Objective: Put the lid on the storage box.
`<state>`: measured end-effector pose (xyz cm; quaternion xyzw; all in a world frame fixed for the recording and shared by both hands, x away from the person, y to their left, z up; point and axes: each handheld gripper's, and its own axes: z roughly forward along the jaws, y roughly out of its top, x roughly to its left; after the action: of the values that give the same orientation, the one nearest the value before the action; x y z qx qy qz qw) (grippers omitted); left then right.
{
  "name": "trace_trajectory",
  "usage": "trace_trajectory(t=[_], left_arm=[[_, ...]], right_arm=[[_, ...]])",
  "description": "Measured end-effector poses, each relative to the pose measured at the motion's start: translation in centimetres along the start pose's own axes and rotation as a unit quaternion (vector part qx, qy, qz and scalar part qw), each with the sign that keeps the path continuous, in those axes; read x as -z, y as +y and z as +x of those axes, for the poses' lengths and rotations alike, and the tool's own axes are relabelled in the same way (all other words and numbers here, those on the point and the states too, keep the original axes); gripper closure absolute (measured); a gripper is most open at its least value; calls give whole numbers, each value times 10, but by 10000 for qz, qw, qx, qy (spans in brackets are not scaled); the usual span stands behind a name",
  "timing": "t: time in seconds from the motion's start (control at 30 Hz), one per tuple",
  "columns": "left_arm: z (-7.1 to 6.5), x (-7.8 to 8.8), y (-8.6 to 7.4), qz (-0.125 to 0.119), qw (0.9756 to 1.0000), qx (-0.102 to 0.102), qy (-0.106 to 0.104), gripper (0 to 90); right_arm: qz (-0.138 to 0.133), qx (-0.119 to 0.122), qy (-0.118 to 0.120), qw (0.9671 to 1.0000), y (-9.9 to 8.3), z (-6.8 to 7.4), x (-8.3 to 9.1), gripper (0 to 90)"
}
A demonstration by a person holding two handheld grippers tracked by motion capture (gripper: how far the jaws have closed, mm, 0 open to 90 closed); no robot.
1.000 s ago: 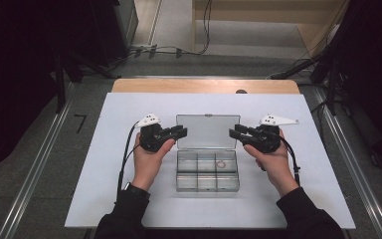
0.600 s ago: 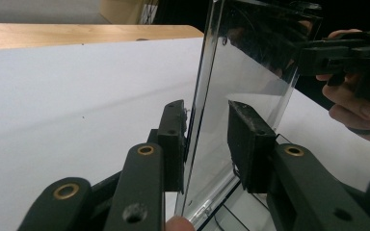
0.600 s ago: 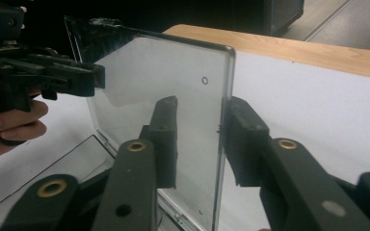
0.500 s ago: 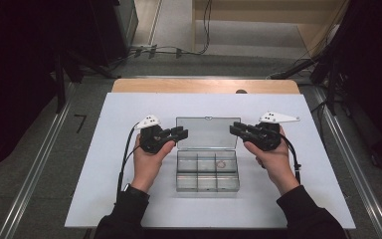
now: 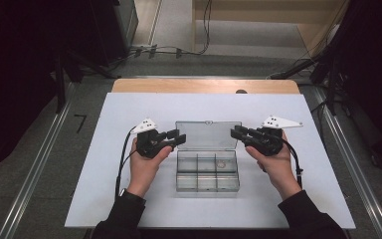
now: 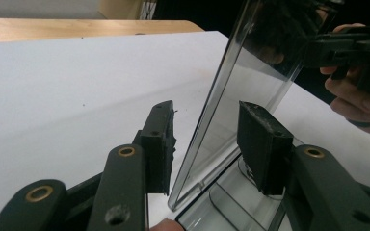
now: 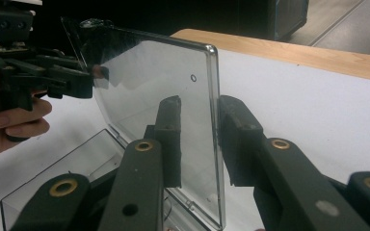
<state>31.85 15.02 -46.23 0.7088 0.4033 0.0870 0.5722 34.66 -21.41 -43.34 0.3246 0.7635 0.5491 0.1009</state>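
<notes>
Grippers: left gripper straddles the lid's left edge, jaws apart and just opening, pads off it; right gripper straddles the right edge, jaws near it, contact unclear.
Table: white.
Box: clear, compartmented, central.
Lid: raised upright.

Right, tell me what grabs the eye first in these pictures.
The clear compartment box at the middle of the white table, its lid standing upright. The left gripper and right gripper flank the lid's side edges, each with an edge between its jaws; the left jaws have just been opening and stand clear of the lid.
</notes>
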Motion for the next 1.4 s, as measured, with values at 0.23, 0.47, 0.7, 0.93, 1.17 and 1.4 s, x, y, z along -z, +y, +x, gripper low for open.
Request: trace_trajectory(t=[0.23, 0.47, 0.7, 0.93, 1.17, 1.4], left_arm=[[1, 11, -12, 75, 9999, 11, 111, 651], [1, 18, -25, 95, 9998, 92, 147, 725], [-4, 23, -33, 59, 9999, 129, 16, 836], [-8, 23, -35, 20, 9998, 142, -151, 892], [-12, 21, -35, 41, 9998, 76, -183, 893], [-18, 18, -35, 68, 9998, 9, -211, 893]], right_arm=[[-26, 62, -13, 10000, -3, 6, 5, 680], [-45, 138, -38, 9999, -6, 10, 8, 675], [-41, 158, -57, 9998, -9, 15, 12, 665], [-51, 209, -67, 9997, -13, 19, 15, 655], [-100, 176, -85, 9998, -18, 22, 19, 653], [-128, 171, -86, 9997, -23, 23, 22, 647]])
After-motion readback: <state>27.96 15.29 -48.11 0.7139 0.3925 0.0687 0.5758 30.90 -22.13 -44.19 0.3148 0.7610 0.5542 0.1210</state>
